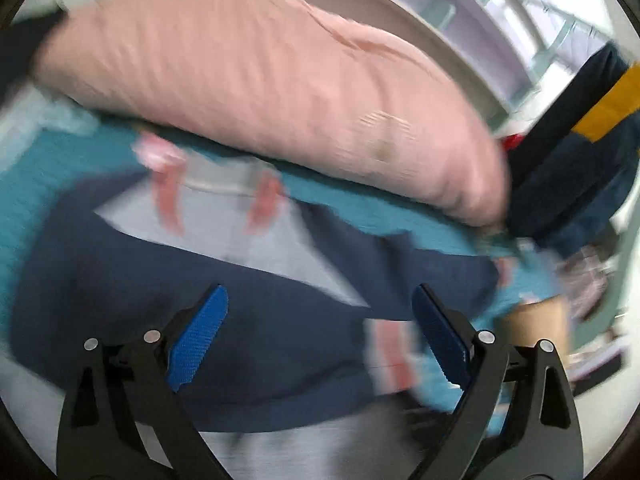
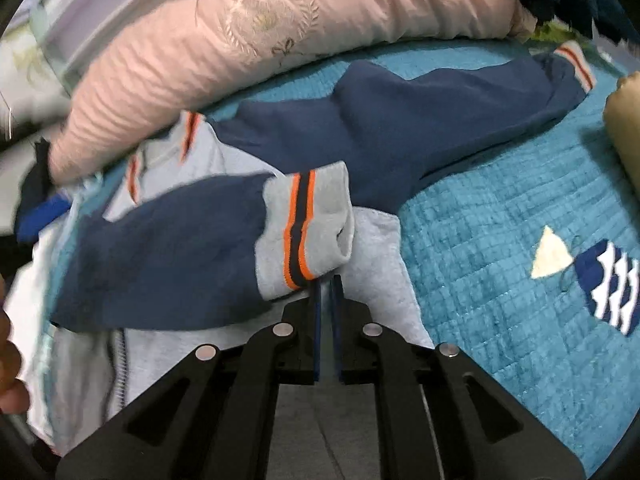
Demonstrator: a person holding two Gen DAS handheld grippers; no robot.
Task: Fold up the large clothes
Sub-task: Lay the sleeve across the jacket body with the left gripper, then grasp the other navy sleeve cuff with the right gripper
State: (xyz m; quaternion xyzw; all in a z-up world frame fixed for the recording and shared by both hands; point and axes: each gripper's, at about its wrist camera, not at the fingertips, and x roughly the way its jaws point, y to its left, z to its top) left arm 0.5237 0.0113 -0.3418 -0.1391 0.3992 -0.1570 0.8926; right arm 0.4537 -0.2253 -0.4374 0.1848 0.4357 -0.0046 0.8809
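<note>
A navy and grey jacket [image 2: 380, 128] with orange-striped cuffs lies on a teal quilted bedspread [image 2: 500, 280]. My right gripper [image 2: 328, 280] is shut on the grey cuff [image 2: 316, 224] of one navy sleeve, which lies folded across the grey body. The other sleeve stretches toward the far right. In the blurred left wrist view the same jacket [image 1: 248, 332] lies under my left gripper [image 1: 320, 300], which is open and empty just above the navy cloth.
A large pink pillow [image 2: 280, 28] lies along the far side of the bed, touching the jacket's collar; it also shows in the left wrist view [image 1: 260, 80]. A dark navy and yellow item [image 1: 580, 152] lies at the right. A tan object [image 2: 624, 120] sits at the right edge.
</note>
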